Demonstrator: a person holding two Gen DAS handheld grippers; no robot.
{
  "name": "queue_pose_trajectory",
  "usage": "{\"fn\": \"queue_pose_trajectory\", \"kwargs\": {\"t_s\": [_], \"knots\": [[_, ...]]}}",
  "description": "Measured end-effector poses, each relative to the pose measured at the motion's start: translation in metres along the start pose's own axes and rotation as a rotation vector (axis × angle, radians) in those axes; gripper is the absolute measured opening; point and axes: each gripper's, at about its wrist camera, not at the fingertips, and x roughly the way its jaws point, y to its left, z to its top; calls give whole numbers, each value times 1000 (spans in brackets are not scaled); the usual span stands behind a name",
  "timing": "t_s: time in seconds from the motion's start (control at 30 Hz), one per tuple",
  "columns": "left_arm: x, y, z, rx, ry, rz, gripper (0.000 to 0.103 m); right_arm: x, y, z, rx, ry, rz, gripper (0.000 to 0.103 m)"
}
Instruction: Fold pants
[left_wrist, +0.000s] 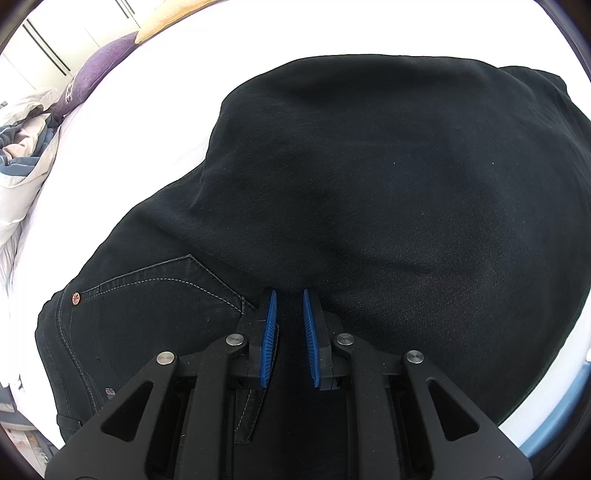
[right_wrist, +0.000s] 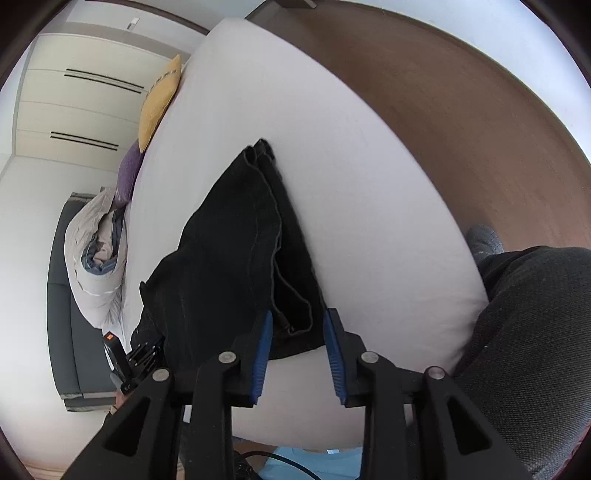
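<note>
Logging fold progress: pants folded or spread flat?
Folded: pants lie doubled on the bed, one leg stacked on the other, hems together.
</note>
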Motion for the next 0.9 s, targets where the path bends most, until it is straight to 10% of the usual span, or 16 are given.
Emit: {"fn": "queue_pose_trajectory", "kwargs": {"t_s": [0.17,0.27,0.63,0.9], "knots": [[-1,-3,1,6,2,5,15,14,11,4,-105,-14,-73,34],[-1,-5,2,8,3,7,15,17,16,6,-167,-19,-122,14],[-4,-16,3,96,22,33,15,-1,7,-4,-113,-21,-55,8],[-7,-16,0,63,6,29,15,-10,23,8,-211,-51,-270,41]]}}
